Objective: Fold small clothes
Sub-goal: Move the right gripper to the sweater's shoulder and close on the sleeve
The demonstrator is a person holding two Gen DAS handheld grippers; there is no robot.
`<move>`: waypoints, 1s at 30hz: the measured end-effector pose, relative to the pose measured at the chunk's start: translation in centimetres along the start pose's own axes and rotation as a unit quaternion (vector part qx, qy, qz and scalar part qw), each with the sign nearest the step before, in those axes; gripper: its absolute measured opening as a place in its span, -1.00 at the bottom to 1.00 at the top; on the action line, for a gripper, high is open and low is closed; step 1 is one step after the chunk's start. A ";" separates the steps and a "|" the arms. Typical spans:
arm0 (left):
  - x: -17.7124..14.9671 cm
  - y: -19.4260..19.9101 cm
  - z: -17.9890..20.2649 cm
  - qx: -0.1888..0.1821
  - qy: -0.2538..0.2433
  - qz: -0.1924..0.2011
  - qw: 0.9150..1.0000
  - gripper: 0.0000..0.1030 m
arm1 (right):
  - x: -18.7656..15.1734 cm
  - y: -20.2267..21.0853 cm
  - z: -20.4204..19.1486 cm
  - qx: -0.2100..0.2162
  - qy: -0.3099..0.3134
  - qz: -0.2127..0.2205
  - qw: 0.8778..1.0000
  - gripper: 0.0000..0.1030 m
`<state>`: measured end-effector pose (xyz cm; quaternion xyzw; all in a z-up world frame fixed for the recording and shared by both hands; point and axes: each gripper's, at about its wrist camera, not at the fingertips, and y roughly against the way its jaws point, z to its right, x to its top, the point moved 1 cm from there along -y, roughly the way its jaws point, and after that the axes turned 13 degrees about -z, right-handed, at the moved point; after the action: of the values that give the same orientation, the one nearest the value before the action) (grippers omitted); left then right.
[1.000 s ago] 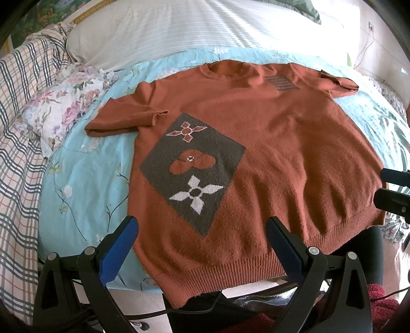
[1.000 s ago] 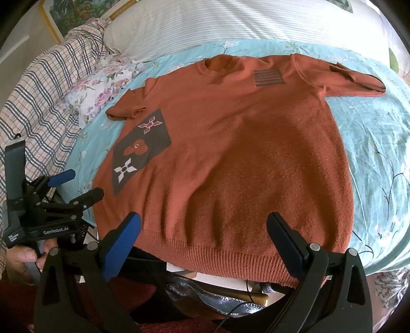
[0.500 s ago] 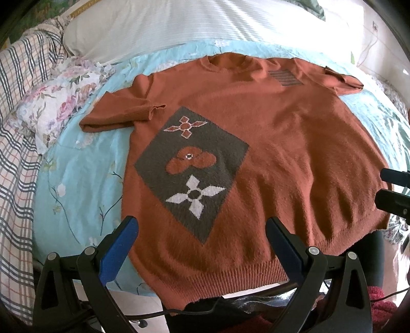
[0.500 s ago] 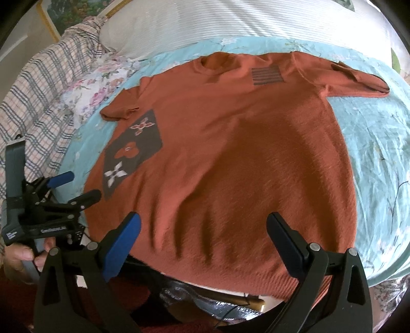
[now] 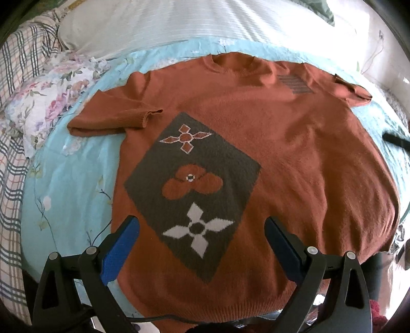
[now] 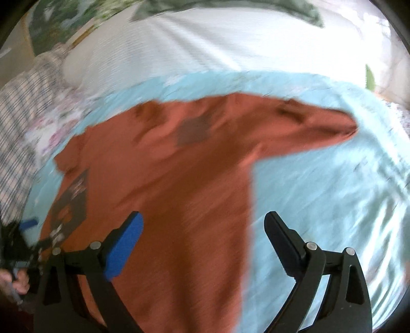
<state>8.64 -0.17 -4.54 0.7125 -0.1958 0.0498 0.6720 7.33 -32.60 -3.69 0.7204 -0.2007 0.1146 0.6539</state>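
A rust-orange knitted short-sleeved sweater (image 5: 294, 153) lies spread flat, front up, on a light blue bedsheet (image 5: 74, 184). It carries a dark diamond patch (image 5: 194, 189) with flower shapes. My left gripper (image 5: 202, 230) hovers open over the lower part of the patch, near the hem, with nothing between its fingers. The right wrist view is motion-blurred: the sweater (image 6: 174, 179) fills its middle, and my right gripper (image 6: 203, 225) is open above the sweater's right side edge, holding nothing. The right sleeve (image 6: 320, 125) stretches toward the upper right.
White striped bedding (image 5: 205, 23) lies behind the collar. A floral cloth (image 5: 48, 102) and a plaid blanket (image 5: 12, 179) sit at the left. The bed's front edge runs just under the hem. The left gripper and a hand (image 6: 18, 279) appear at the right view's lower left.
Both grippers have moved forward over the bed. The right one has swung fast to the right, toward the sweater's right edge and sleeve, blurring its view. Both stay open.
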 end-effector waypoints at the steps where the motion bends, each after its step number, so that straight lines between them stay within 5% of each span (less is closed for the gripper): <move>1: 0.2 -0.3 0.1 -0.001 -0.003 -0.003 1.000 0.91 | 1.4 0.2 1.5 -0.002 -0.006 0.012 1.000 0.81; 6: 0.9 -1.6 0.7 0.002 -0.014 -0.020 1.000 0.91 | 8.1 1.0 8.2 -0.010 -0.039 0.048 0.998 0.48; 12: 2.2 -3.5 2.1 -0.004 -0.025 -0.040 0.999 0.91 | 15.0 -1.4 13.8 -0.039 -0.028 0.045 0.998 0.47; 19: 3.7 -5.4 4.0 -0.008 -0.040 -0.063 0.997 0.91 | 19.0 -7.2 15.6 -0.019 0.027 -0.019 0.999 0.47; 24: 4.4 -6.2 4.9 -0.015 -0.044 -0.072 0.996 0.91 | 19.6 -11.1 14.2 -0.049 0.081 -0.073 0.993 0.46; 26: 4.8 -6.3 5.0 -0.015 -0.045 -0.071 0.996 0.91 | 19.2 -12.7 14.8 -0.065 0.075 -0.099 0.990 -0.27; 27: 4.9 -6.3 5.1 -0.017 -0.045 -0.070 0.996 0.91 | 19.0 -12.6 15.0 -0.059 0.060 -0.097 0.992 -0.32; 29: 4.9 -6.3 5.1 -0.020 -0.043 -0.069 0.996 0.91 | 18.7 -11.2 15.2 -0.050 0.025 -0.073 0.996 -0.78; 30: 4.9 -6.2 5.0 -0.021 -0.043 -0.068 0.997 0.91 | 18.4 -10.4 15.2 -0.044 0.009 -0.060 0.997 -0.79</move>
<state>14.37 -6.01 -9.22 0.7114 -0.1767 -0.0308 0.6795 26.87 -49.51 -6.91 0.7004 -0.1558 0.0730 0.6927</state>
